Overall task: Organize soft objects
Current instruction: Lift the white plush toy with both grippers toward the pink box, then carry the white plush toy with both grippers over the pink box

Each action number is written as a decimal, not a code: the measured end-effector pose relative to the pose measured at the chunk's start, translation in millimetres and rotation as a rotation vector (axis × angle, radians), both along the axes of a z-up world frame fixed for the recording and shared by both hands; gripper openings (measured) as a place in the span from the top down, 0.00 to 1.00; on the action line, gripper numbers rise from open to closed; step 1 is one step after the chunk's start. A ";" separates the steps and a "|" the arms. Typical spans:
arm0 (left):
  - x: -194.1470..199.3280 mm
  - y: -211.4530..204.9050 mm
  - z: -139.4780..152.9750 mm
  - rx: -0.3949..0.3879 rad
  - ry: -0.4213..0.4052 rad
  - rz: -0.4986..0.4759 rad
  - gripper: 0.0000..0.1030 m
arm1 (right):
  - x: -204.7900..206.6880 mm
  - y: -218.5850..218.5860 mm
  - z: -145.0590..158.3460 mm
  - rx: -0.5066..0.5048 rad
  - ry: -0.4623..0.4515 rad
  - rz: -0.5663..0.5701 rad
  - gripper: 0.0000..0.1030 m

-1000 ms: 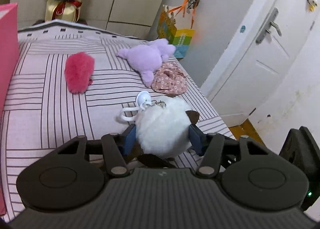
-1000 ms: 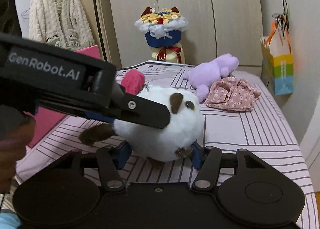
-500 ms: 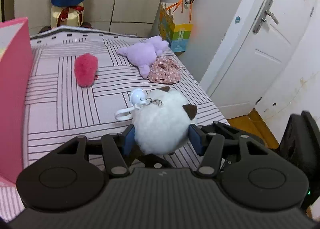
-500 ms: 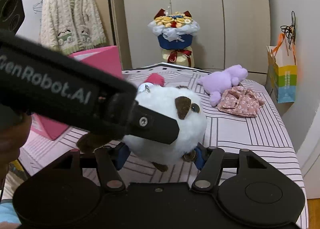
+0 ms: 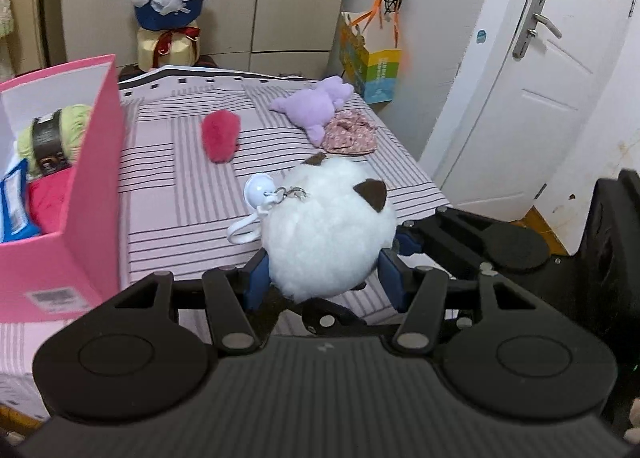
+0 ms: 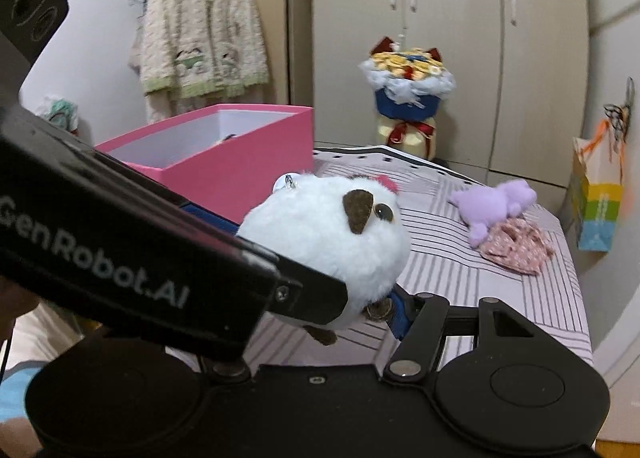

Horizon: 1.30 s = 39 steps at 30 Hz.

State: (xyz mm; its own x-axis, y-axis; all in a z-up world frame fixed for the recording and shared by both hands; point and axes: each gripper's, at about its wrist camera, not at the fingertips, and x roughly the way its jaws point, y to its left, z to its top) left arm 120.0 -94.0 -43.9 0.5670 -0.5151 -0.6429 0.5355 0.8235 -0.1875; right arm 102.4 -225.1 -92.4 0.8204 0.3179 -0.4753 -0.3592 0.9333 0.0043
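A round white plush toy point(image 5: 328, 230) with brown ears and a white keyring is held in the air above the striped bed point(image 5: 180, 193). My left gripper point(image 5: 322, 274) is shut on it from both sides. My right gripper point(image 6: 320, 306) is also shut on it point(image 6: 324, 234); its left finger is hidden behind the left gripper's body. A pink box point(image 5: 100, 177) stands on the bed at left, holding green yarn point(image 5: 60, 129) and red cloth. On the bed lie a red furry toy point(image 5: 220, 135), a purple plush point(image 5: 316, 105) and a floral cloth point(image 5: 350, 133).
A flower bouquet point(image 5: 170, 5) stands beyond the bed by the wardrobe. A colourful paper bag point(image 5: 370, 69) hangs on the wall at right. A white door point(image 5: 532, 97) is at far right. A knitted cardigan point(image 6: 200, 41) hangs at left.
Both grippers have lifted the white plush higher and drawn back. The pink box has come into view at left.
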 end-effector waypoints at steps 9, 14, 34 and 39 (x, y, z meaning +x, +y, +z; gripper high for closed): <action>-15.7 43.0 21.5 -0.001 0.004 0.050 0.46 | -9.3 41.6 28.8 -0.087 -0.045 0.131 0.33; -19.3 68.6 34.4 0.004 -0.011 0.085 0.46 | -4.5 64.8 42.5 -0.093 -0.071 0.199 0.33; 39.0 155.8 67.4 -0.011 -0.016 0.188 0.46 | 69.0 144.0 78.7 -0.063 -0.041 0.288 0.32; 73.5 168.3 61.7 -0.043 -0.002 0.205 0.46 | 101.1 151.4 73.8 -0.035 0.000 0.269 0.32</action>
State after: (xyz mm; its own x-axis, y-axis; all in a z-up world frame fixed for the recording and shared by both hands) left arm 193.6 74.3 17.8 0.6641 -0.4159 -0.6213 0.3581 0.9064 -0.2240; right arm 203.5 -73.7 -18.6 0.7083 0.5081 -0.4900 -0.5945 0.8037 -0.0260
